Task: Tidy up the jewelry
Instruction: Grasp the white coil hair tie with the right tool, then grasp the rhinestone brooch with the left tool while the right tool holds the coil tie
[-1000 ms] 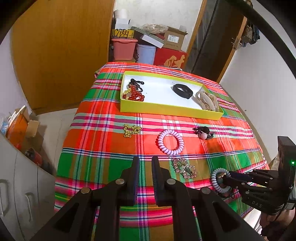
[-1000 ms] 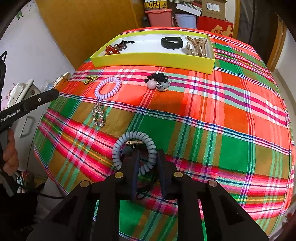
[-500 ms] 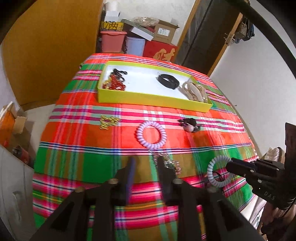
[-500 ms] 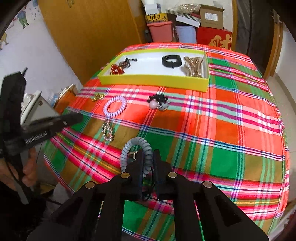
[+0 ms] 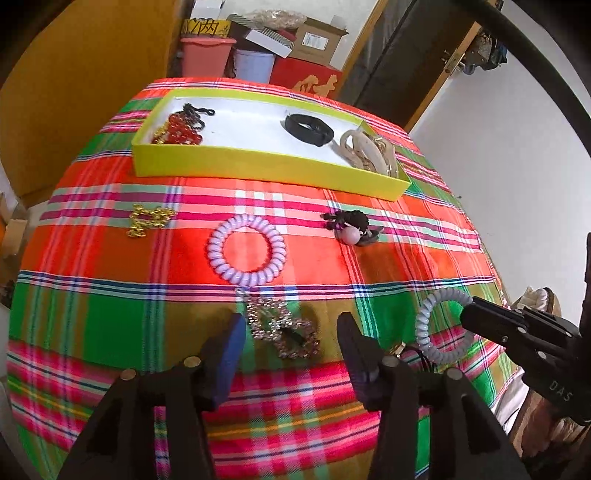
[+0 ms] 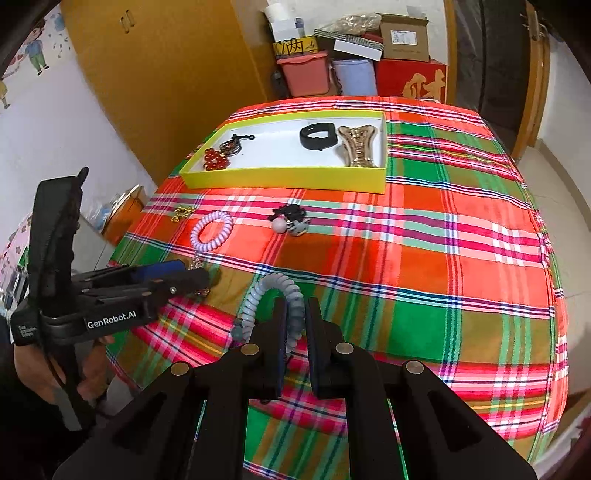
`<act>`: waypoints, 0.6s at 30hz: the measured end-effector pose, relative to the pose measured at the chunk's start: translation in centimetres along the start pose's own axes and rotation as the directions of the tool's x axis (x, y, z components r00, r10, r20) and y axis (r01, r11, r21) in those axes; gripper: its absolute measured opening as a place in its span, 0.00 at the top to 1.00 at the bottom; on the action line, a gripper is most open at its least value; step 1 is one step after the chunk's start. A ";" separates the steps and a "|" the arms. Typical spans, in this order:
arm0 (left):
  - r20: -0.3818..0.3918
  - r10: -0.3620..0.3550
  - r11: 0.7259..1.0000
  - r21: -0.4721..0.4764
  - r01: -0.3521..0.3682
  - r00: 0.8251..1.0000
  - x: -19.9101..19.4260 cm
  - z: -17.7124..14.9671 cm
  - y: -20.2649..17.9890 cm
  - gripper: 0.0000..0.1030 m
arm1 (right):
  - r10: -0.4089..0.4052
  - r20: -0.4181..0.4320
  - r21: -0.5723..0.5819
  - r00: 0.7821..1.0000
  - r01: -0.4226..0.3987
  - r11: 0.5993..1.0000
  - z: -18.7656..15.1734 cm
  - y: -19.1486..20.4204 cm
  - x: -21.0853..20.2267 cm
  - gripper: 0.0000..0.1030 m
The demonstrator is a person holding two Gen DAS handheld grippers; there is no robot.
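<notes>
1. My right gripper (image 6: 295, 325) is clamped on the grey coil hair tie (image 6: 271, 291), held just above the plaid tablecloth (image 6: 443, 258).
2. My left gripper (image 5: 291, 332) is spread wide, its fingers either side of the rhinestone clip (image 5: 282, 330).
3. The yellow tray (image 5: 258, 170) sits at the table's far side.

A lived-in home room: a plaid-clothed worktop (image 6: 424, 266), wooden wardrobe (image 6: 166, 74) at 11 o'clock, stacked cardboard boxes (image 6: 404, 35) and plastic bins (image 6: 304, 74) at 12, and a child's cartoon wall sticker (image 6: 35, 55) at 10.
</notes>
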State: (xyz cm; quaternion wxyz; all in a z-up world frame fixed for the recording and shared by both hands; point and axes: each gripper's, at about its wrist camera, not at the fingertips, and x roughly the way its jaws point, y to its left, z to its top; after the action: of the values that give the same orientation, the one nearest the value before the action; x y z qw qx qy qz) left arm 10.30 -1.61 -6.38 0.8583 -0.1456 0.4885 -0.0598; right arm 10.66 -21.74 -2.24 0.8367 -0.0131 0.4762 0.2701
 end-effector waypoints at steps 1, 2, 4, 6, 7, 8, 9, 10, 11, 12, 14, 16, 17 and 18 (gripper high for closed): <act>0.011 0.014 1.000 0.009 -0.014 1.000 0.1 0.0 -0.3 0.50 | 0.000 0.001 0.004 1.000 0.000 1.000 0.0 -0.2 0.0 0.90; 0.013 0.020 1.000 0.014 -0.021 1.000 0.2 0.1 -0.3 0.50 | -0.001 0.002 0.007 1.000 0.001 1.000 0.0 -0.3 0.0 0.90; 0.018 0.035 0.999 0.029 -0.036 0.999 0.2 0.0 -0.5 0.50 | 0.000 0.003 0.013 1.000 0.000 1.000 0.0 -0.6 0.0 0.90; 0.022 0.081 0.994 0.065 -0.082 0.996 0.2 -0.2 -0.9 0.62 | 0.001 0.007 0.017 1.000 -0.002 1.000 0.0 -0.8 -0.1 0.90; 0.028 0.103 0.991 0.086 -0.106 0.994 0.2 -0.4 -1.0 0.62 | 0.002 0.008 0.018 1.000 -0.002 1.000 0.1 -0.8 -0.1 0.90; 0.030 0.101 0.991 0.088 -0.104 0.994 0.1 -0.5 -0.9 0.62 | 0.003 0.010 0.019 1.000 -0.003 1.000 0.1 -0.8 -0.2 0.90; 0.030 0.098 0.991 0.086 -0.100 0.995 0.0 -0.6 -0.8 0.62 | 0.004 0.011 0.019 1.000 -0.004 1.000 0.1 -0.9 -0.2 0.90; 0.030 0.098 0.992 0.083 -0.100 0.995 -0.2 -0.7 -0.7 0.63 | 0.004 0.013 0.019 1.000 -0.004 1.000 0.1 -0.9 -0.3 0.90; 0.031 0.100 0.991 0.082 -0.102 0.994 -0.2 -0.7 -0.6 0.63 | 0.005 0.014 0.020 1.000 -0.005 1.000 0.0 -0.9 -0.3 0.90; 0.033 0.104 0.991 0.080 -0.106 0.994 -0.3 -0.8 -0.4 0.63 | 0.005 0.014 0.020 1.000 -0.006 1.000 0.0 -0.9 -0.3 0.90; 0.037 0.107 0.991 0.075 -0.109 0.994 -0.6 -0.9 -0.1 0.63 | 0.006 0.016 0.019 1.000 -0.007 1.000 0.1 -0.9 -0.4 0.90; 0.043 0.107 0.991 0.073 -0.110 0.993 -0.9 -0.9 0.2 0.63 | 0.007 0.021 0.018 1.000 -0.007 1.000 0.1 -0.8 -0.6 0.90; 0.047 0.105 0.991 0.073 -0.109 0.993 -1.1 -0.9 0.3 0.63 | 0.007 0.022 0.017 1.000 -0.008 1.000 0.1 -0.7 -0.7 0.90; 0.053 0.104 0.992 0.072 -0.107 0.993 -1.4 -0.9 0.4 0.63 | 0.007 0.024 0.017 1.000 -0.008 1.000 0.1 -0.7 -0.8 0.90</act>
State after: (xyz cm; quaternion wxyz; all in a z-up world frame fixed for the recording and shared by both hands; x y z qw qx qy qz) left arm 8.77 -1.07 -5.76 0.8768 -0.0886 0.4717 -0.0291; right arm 10.78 -22.62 -1.72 0.8413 -0.0011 0.4686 0.2694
